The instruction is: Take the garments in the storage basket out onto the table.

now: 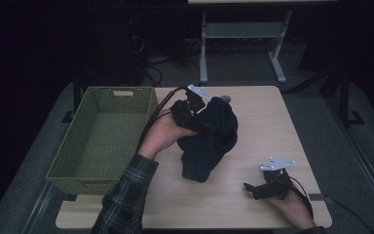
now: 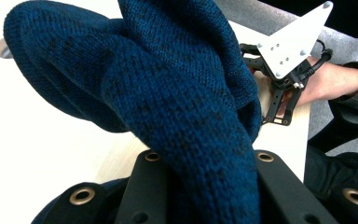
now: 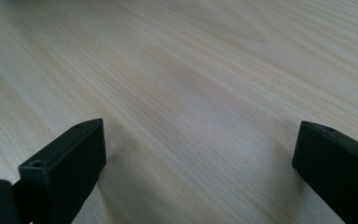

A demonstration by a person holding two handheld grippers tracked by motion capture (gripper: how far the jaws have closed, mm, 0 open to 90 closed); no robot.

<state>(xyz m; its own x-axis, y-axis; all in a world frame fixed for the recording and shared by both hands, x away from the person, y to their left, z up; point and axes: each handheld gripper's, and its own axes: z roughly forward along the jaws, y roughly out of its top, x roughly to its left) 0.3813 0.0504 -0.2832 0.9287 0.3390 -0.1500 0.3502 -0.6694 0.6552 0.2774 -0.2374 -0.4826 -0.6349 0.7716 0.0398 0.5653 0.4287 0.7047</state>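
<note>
On the pale wooden desk [image 1: 253, 126], a green woven basket [image 1: 102, 139] stands at the left edge, just beside the person's left forearm; near the desk's middle a dark blue knitted garment [image 1: 212, 141] hangs bunched, its lower folds resting on the wood; the left hand-held gripper [image 1: 197, 117] has its jaws pinched tight on the knit, fabric spilling over both; the right hand-held gripper [image 1: 253, 187] rests near the front right corner, well apart from the garment, jaws spread wide with nothing between them.
</note>
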